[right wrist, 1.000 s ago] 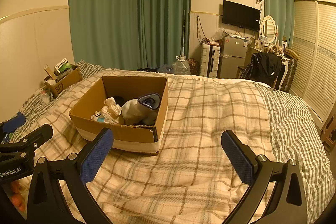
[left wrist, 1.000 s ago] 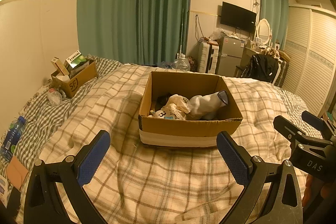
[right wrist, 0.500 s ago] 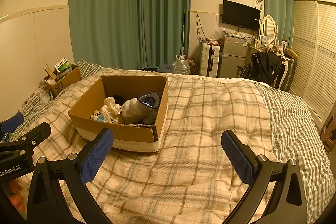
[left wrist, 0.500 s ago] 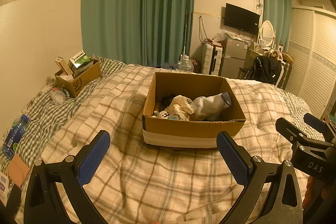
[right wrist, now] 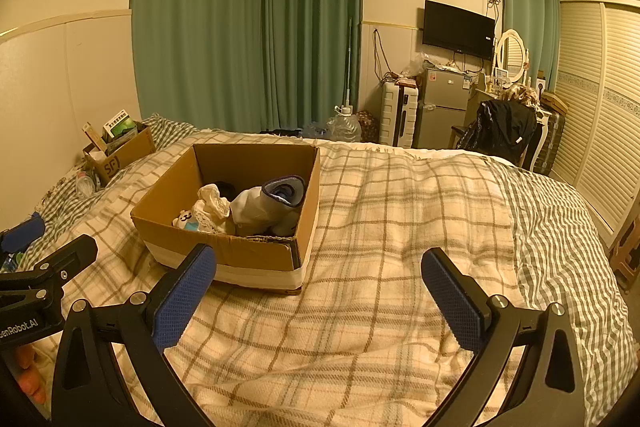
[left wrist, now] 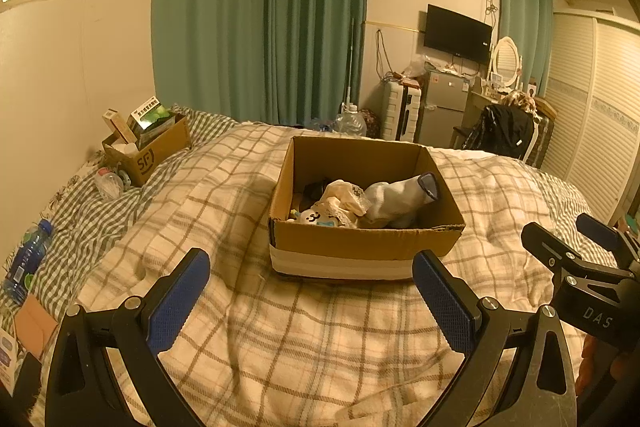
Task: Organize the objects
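An open cardboard box [left wrist: 360,247] [right wrist: 240,255] stands on the plaid bed cover. In it lie a grey sock with a dark cuff [left wrist: 400,197] [right wrist: 268,203], a crumpled cream cloth [left wrist: 344,197] [right wrist: 214,203] and a small white toy with a face [left wrist: 314,217] [right wrist: 185,218]. My left gripper [left wrist: 310,297] is open and empty, held above the cover in front of the box. My right gripper [right wrist: 318,297] is open and empty, to the right of the box's near corner. Each gripper shows at the edge of the other's view.
A smaller SF box [left wrist: 148,147] with cartons stands at the bed's far left, with a clear bottle [left wrist: 108,183] beside it and a blue bottle [left wrist: 26,261] nearer. Beyond the bed are a fridge [right wrist: 440,107], a chair with a black jacket [right wrist: 504,127] and wardrobe doors [right wrist: 600,107].
The left wrist view has shifted slightly, so the box sits a little higher and further right in it. The right gripper has barely moved. Both stay open and empty.
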Tool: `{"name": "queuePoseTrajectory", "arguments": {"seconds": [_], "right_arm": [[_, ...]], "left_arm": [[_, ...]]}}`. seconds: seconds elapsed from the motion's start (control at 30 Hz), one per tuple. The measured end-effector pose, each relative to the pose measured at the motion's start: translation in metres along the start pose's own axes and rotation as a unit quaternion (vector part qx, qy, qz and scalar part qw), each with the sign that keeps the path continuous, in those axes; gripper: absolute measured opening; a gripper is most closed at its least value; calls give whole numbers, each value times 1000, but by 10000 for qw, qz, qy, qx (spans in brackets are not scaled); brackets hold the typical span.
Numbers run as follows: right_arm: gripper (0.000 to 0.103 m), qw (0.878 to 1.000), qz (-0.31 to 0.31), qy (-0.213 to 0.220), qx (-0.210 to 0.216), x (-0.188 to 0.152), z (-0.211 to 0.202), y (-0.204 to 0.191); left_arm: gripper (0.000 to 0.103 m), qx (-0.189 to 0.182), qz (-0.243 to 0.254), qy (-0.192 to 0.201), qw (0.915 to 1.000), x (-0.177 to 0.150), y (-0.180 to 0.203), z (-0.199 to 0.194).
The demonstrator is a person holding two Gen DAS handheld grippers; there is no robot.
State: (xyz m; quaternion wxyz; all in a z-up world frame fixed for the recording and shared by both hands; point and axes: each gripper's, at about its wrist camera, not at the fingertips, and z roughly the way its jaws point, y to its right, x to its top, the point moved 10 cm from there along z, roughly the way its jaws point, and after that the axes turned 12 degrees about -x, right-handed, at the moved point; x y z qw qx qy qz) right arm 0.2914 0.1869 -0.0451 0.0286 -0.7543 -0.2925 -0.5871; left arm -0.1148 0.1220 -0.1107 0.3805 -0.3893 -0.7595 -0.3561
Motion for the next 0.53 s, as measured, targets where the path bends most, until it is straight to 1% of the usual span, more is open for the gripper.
{"name": "queuePoseTrajectory", "arguments": {"seconds": [0.53], "right_arm": [[103, 10000, -18, -66, -2, -6, 2, -1]], "left_arm": [[103, -27, -2, -2, 10000, -2, 2, 0]]}}
